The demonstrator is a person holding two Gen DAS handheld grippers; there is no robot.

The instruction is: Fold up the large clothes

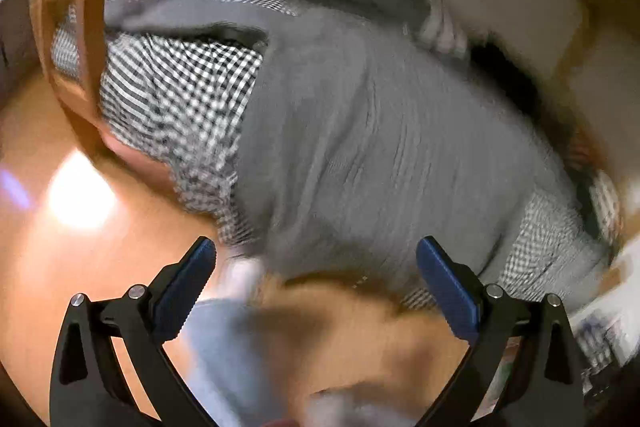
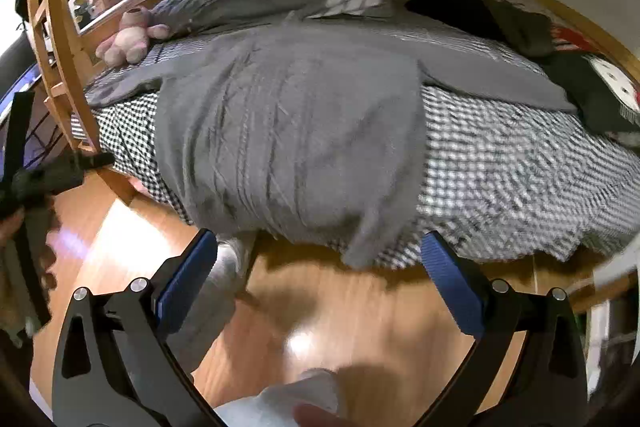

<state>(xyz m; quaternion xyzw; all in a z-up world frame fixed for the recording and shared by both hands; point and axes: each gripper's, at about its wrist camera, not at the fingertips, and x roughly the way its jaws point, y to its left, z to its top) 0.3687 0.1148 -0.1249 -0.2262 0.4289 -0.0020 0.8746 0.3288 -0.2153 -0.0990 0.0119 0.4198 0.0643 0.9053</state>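
we see a large grey garment (image 2: 288,131) spread across a bed (image 2: 520,179) covered in black-and-white checked bedding, its lower hem drooping over the bed's near edge towards the wooden floor (image 2: 320,315). in the right wrist view it fills the centre, with one sleeve running out towards 2 o'clock and the other towards 10 o'clock, near a pink plush toy (image 2: 128,41). our right tongs (image 2: 318,283) hang open above the floor, holding nothing, just short of the hem. our left tongs (image 1: 316,283) are likewise spread wide and empty, close in front of the same grey cloth (image 1: 360,155). the fabric looks soft, limp and fairly light, with fine creases running along it, so we judge it will sag and slide on the bedding unless pinched firmly. the hanging hem corners, at about 6 o'clock in the right view, seem the easiest places to grip. much is unclear: the left view is heavily motion-blurred, the collar end is too far off to read, and pale shapes at the bottom of both views are cut off. dark clothes (image 2: 480,11) lie piled at 1 o'clock.
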